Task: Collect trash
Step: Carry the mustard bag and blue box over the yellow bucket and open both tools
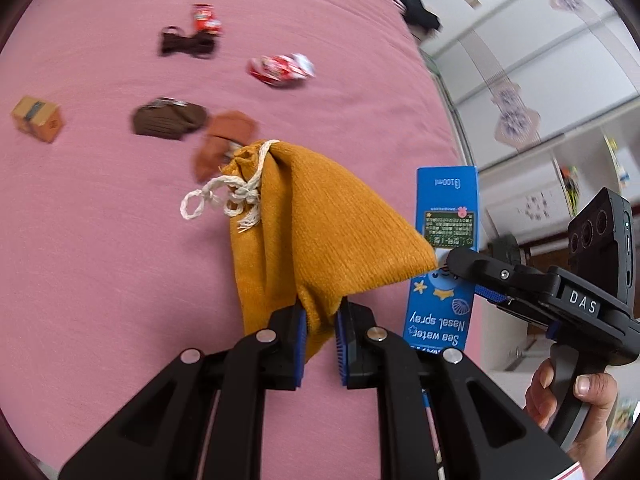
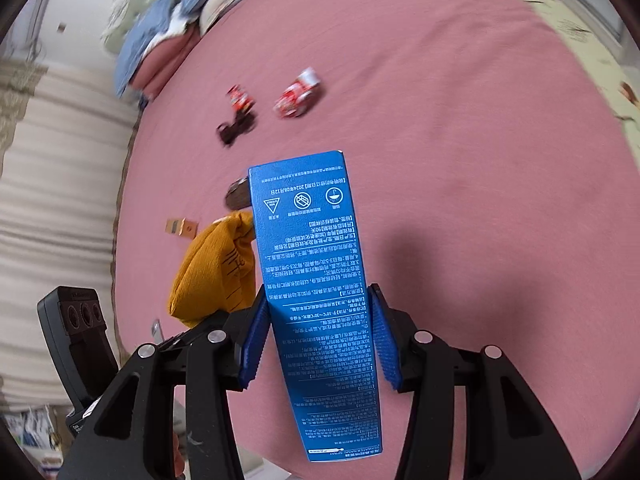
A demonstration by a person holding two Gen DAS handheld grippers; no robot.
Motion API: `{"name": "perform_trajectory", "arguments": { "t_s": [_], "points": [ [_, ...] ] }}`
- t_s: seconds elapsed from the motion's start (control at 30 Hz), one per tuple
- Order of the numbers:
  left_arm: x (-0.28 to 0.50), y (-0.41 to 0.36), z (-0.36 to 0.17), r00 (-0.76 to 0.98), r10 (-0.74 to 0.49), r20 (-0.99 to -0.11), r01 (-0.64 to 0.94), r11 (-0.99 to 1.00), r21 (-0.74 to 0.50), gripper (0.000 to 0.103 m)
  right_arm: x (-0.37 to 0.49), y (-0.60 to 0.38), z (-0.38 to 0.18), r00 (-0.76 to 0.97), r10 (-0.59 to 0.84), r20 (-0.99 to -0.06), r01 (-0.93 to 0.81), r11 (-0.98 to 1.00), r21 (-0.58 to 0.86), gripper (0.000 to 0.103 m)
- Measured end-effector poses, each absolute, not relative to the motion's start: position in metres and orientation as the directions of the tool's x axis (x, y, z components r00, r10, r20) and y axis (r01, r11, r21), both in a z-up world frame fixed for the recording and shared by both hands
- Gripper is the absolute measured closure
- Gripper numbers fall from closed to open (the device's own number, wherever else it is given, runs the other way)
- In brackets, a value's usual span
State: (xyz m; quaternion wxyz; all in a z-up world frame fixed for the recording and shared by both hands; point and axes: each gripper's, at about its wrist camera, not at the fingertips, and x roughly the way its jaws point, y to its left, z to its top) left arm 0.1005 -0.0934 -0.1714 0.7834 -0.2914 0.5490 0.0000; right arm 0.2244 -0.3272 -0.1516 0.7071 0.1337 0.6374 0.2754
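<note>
My left gripper [image 1: 321,316] is shut on the bottom fold of a mustard drawstring bag [image 1: 320,224], which hangs above the pink bed with its white cord tied. My right gripper [image 2: 320,312] is shut on a tall blue nasal spray box [image 2: 312,280]. In the left wrist view that box [image 1: 444,248] stands just right of the bag, with the right gripper [image 1: 460,276] clamped on it. The bag [image 2: 212,276] shows left of the box in the right wrist view. Two red wrappers [image 1: 280,68] [image 1: 206,18] lie further out on the bed.
On the pink bedspread [image 1: 100,220] lie a small cardboard box [image 1: 38,118], brown socks [image 1: 168,118], an orange-brown sock [image 1: 224,140] and a dark sock [image 1: 186,44]. Pillows [image 2: 160,40] pile at the bed's head. Wardrobe doors [image 1: 540,60] stand beyond the bed's edge. A hand [image 1: 576,400] grips the right handle.
</note>
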Motion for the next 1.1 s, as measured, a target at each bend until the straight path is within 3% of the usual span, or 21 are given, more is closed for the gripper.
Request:
{"name": "perform_trajectory", "arguments": {
  "t_s": [0.47, 1.1],
  "points": [
    [0.140, -0.269, -0.171, 0.280, -0.465, -0.840, -0.086, 0.859, -0.504, 0.091, 0.205, -0.512, -0.148, 0.219, 0.510, -0.832, 0.023, 0.850, 0.527, 0.056],
    [0.234, -0.498, -0.191, 0.103, -0.515, -0.851, 0.162, 0.853, -0.497, 0.091, 0.228, -0.733, -0.165, 0.347, 0.439, -0.829, 0.273, 0.798, 0.537, 0.056]
  ]
}}
